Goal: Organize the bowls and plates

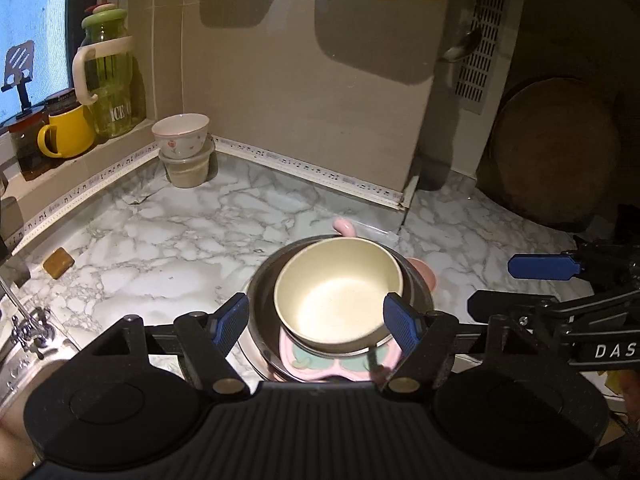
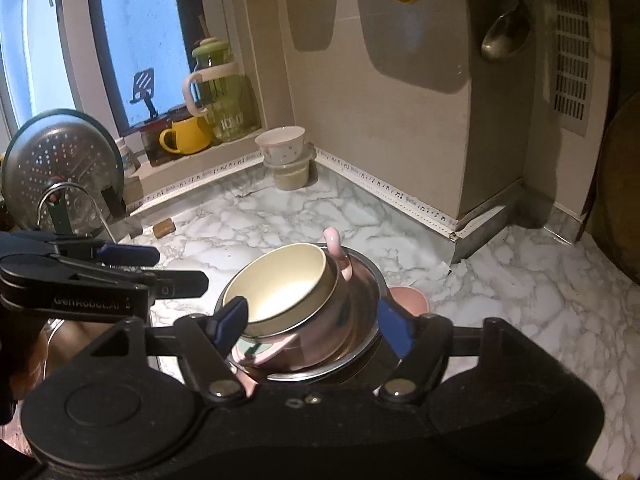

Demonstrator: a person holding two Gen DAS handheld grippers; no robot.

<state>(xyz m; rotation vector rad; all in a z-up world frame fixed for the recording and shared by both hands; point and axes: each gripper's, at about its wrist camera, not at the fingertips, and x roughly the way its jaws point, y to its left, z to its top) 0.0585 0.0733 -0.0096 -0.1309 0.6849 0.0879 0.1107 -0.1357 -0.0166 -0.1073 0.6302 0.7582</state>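
L tongs point(image 1: 316, 320) wide, nothing gripped. R tongs point(image 2: 312, 320) wide, also empty. Cream bowl point(image 1: 336, 292) nested in steel bowl point(image 2: 360, 312), on pink plate point(image 1: 340, 364), mid marble desk point(image 1: 180, 240). Floral bowl point(image 1: 181, 132) on tub point(image 1: 188, 170) in far corner.

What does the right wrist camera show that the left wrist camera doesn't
Only the right wrist view shows the perforated metal lid leaning at the sink side. Only the left wrist view shows most of the round wooden board leaning at the far right. Both show the cream bowl nested in the steel bowl, with the left gripper and right gripper open.
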